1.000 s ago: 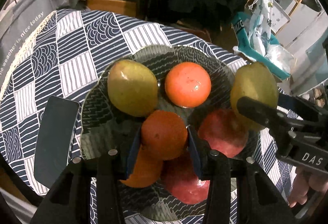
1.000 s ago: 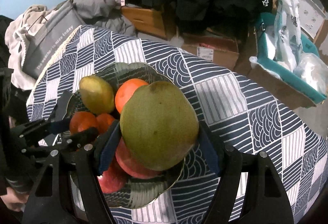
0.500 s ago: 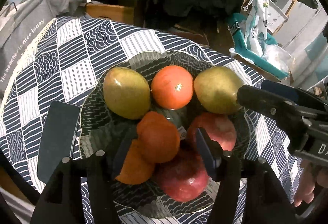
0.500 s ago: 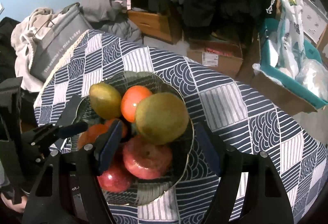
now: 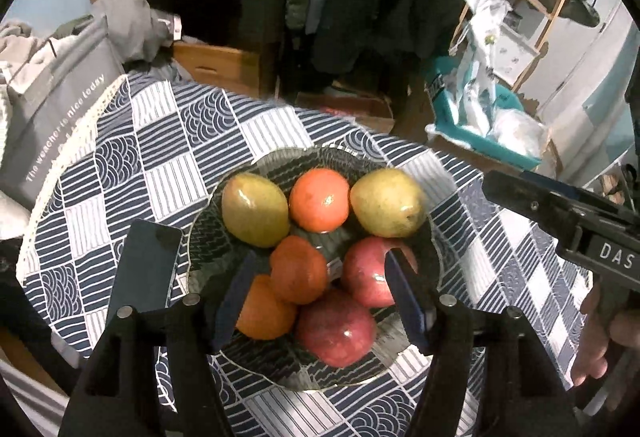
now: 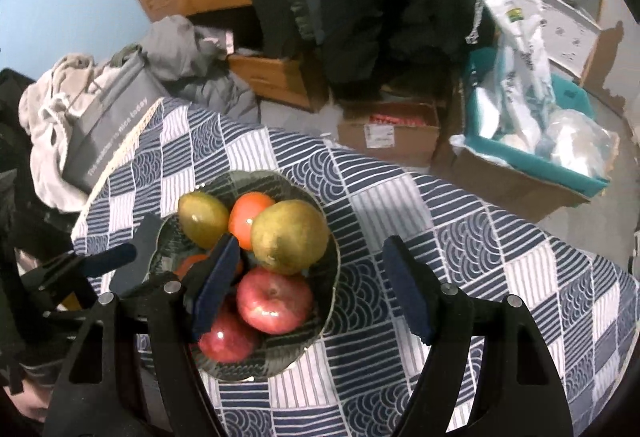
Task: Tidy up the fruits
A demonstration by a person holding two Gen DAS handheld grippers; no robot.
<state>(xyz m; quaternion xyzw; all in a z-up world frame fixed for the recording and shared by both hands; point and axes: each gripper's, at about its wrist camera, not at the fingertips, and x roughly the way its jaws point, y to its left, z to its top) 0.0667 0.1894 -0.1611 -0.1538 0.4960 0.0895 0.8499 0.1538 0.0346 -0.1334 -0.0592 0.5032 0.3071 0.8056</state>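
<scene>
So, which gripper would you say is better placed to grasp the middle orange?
Left, probably. The left gripper has just been opening its jaws, with the orange framed between them, ungripped; the right gripper frames the pear instead.

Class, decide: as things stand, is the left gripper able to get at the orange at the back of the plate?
Probably yes. The left gripper is open above the plate, and the back orange lies uncovered between two mangoes; they may crowd the fingers.

Left gripper (image 5: 320,297) jaws just opened off the round orange fruit (image 5: 298,269), now free in the dark patterned glass bowl (image 5: 208,237). Right gripper (image 6: 312,285) let go the yellow-green pear (image 6: 290,237), apparently resting in the bowl. Both grippers lifted clear.
</scene>
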